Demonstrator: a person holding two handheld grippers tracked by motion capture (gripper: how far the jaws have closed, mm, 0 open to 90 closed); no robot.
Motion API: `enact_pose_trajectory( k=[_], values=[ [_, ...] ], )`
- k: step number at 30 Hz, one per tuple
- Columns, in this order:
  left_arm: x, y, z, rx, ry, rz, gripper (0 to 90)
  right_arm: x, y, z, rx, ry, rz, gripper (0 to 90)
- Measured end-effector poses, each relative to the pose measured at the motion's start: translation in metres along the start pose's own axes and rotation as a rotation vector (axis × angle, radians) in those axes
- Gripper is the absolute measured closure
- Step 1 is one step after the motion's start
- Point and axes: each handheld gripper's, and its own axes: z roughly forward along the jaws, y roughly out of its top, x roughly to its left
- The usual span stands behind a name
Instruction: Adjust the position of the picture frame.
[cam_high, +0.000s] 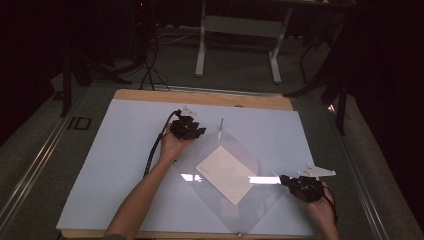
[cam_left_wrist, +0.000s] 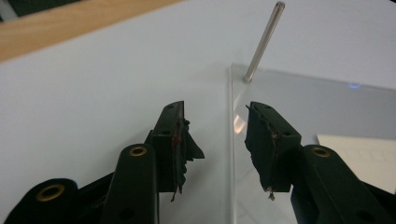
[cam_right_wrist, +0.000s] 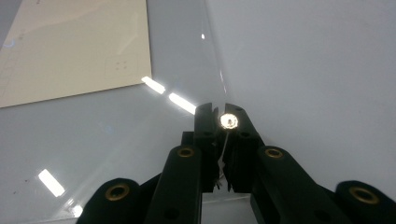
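Nearest, at the right front of the table (cam_high: 125, 150): right gripper (cam_high: 286, 178) in a hand, jaws squeezed together on a small shiny metal pin (cam_right_wrist: 229, 121) standing at the right corner of the clear acrylic sheet (cam_high: 220, 200). Seen end-on in the right gripper view, that pin sits between the two black jaws, its bright round top level with their tips. Just beyond, flat on the pale blue table cover: the clear sheet itself, turned like a diamond, one corner toward the near edge, one toward the far side. Beneath or on its middle, a cream rectangular card (cam_high: 226, 173), lying aslant; which side of the sheet cannot be told. Farther off and to the left: left gripper (cam_high: 200, 131), held by a hand with the forearm reaching in from the near edge, jaws apart and empty, straddling the sheet's left edge near its far corner. Right at that far corner, a second slim metal pin (cam_left_wrist: 263, 43) standing upright, just beyond the parted jaws and not touched by them. Beyond all, the bare wooden far edge of the table.
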Motion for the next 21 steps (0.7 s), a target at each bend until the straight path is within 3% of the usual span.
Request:
enact_pose_trajectory(
  k=[6, 8, 12, 17, 21],
  values=[
    [-0.008, 0.013, 0.016, 0.004, -0.037, 0.032, 57.4, 0.0, 0.0, 0.0, -0.001, 0.001, 0.005, 84.6],
    [-0.017, 0.02, 0.025, -0.009, -0.04, 0.072, 57.7, 0.0, 0.0, 0.0, -0.003, 0.0, 0.004, 84.6],
    [-0.023, 0.027, 0.036, 0.015, -0.027, 0.097, 59.7, 0.0, -0.001, 0.0, -0.005, 0.002, 0.007, 84.5],
    [-0.031, 0.036, 0.052, 0.033, -0.039, 0.11, 64.3, -0.001, -0.002, 0.0, -0.013, 0.004, 0.013, 84.4],
    [-0.034, 0.037, 0.066, 0.05, -0.036, 0.105, 73.8, -0.001, -0.002, 0.0, -0.019, 0.012, 0.025, 84.1]
  ],
)
